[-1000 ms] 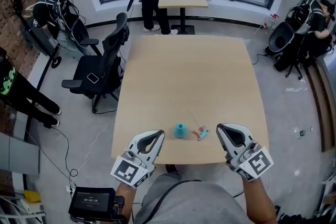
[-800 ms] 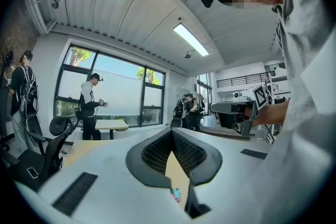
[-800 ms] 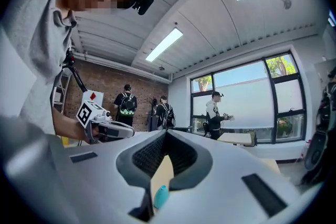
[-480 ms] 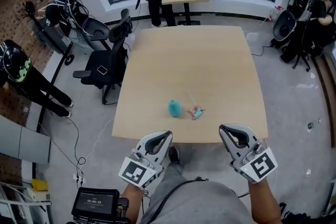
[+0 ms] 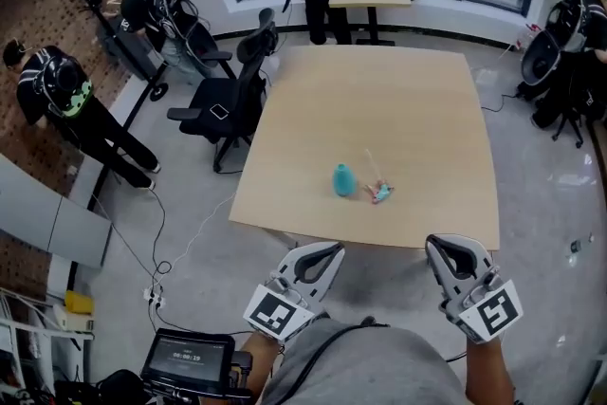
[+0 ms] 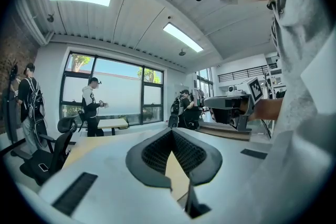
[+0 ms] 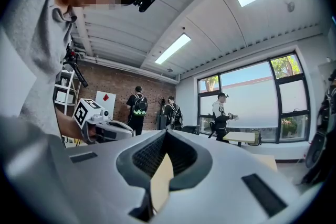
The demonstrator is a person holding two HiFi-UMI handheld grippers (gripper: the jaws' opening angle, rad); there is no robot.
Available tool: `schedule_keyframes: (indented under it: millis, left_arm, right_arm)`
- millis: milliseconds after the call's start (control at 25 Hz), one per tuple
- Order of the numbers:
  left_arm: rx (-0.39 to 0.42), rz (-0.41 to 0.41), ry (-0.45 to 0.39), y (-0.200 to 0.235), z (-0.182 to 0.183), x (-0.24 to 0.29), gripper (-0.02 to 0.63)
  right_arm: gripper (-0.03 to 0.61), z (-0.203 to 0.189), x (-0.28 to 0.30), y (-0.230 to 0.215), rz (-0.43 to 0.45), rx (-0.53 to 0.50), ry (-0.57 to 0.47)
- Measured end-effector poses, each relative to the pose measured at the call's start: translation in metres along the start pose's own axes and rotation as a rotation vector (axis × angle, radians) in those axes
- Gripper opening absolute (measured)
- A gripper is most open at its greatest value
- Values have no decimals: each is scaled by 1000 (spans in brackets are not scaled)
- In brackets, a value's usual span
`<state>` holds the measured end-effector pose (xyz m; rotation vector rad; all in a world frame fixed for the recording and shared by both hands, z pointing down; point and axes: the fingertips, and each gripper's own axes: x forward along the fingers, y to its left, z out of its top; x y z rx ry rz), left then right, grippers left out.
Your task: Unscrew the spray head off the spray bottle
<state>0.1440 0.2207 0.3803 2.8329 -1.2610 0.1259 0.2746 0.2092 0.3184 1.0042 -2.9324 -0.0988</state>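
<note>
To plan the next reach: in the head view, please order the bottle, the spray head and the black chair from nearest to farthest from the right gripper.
1. Spray head, on the table, ahead-left of the right gripper.
2. Bottle, just left of the spray head.
3. Chair, on the floor off the table's left edge.

Lower centre: right gripper (image 7: 167, 136), jaws closed, nothing between them. Centre left: left gripper (image 7: 101, 126), brick wall (image 7: 113, 93) behind.
</note>
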Motion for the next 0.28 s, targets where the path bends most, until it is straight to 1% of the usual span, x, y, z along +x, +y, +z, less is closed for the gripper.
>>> schedule_keyframes:
  millis: [120,280]
  left_arm:
    - [14,-41,3,-8,7,0,3]
    - [40,-58,-18,4,2,-19,3]
  right_arm:
    - [5,6,-3,10,-12,-23,15]
    - [5,-7,21,41,19,-5,17]
